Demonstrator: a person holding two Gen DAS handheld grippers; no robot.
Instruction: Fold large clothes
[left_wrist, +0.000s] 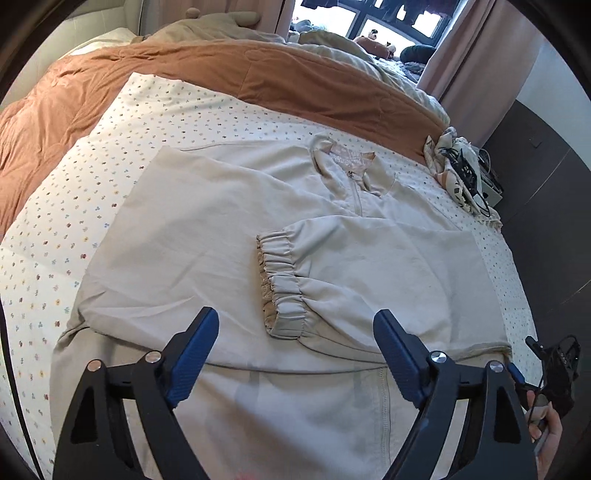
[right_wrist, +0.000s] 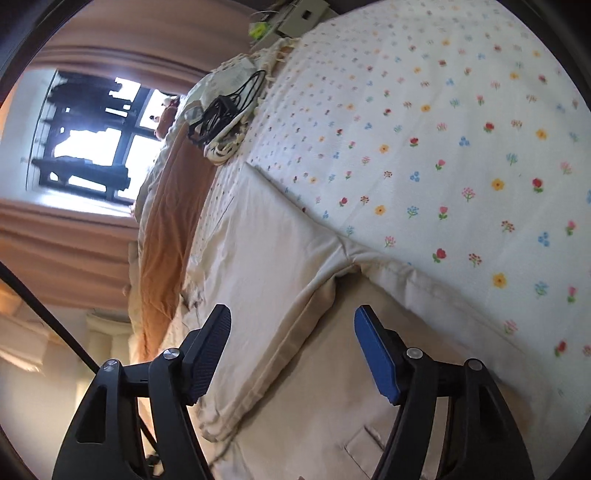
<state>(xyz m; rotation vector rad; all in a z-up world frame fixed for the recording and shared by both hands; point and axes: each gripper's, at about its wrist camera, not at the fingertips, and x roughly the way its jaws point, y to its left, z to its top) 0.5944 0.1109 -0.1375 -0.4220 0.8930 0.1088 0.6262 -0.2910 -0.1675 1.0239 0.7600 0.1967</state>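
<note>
1. The beige jacket (left_wrist: 229, 229) lies flat on the flowered sheet (left_wrist: 74, 229), filling the middle of the left view.
2. One sleeve is folded across the chest; its gathered cuff (left_wrist: 280, 280) sits centre frame.
3. The left claw (left_wrist: 295, 350) hangs above the hem, jaws apart, holding nothing.
4. The right claw (right_wrist: 291, 347) is likewise spread and empty over the jacket's folded edge.
5. The sleeve fold looks done; next probably calls for pinching the hem and carrying it toward the collar (left_wrist: 351, 170).
</note>
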